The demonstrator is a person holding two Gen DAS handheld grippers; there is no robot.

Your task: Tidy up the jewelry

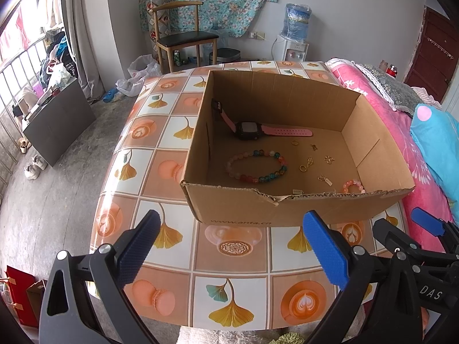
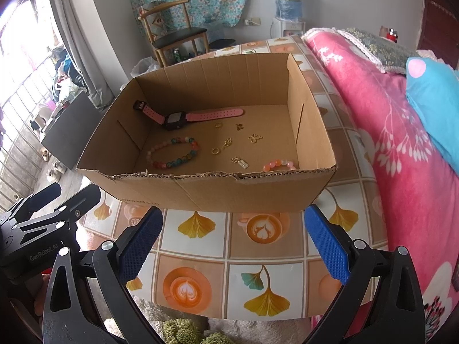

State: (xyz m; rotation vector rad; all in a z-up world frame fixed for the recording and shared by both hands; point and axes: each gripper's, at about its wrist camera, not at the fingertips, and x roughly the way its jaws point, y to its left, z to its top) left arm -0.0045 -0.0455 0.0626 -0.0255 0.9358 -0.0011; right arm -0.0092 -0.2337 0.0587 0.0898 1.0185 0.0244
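Observation:
An open cardboard box stands on the patterned table. Inside lie a pink-strapped black watch, a multicoloured bead bracelet, a small pink bead bracelet, and several small gold rings and charms. My left gripper hovers open over the table in front of the box, holding nothing. My right gripper is likewise open and empty before the box's front wall. The right gripper's blue pads show at the left wrist view's right edge.
The table carries a leaf-and-coffee print cloth. A bed with a pink quilt and blue pillow runs along the right side. A wooden chair, water dispenser, and bags stand beyond on the concrete floor.

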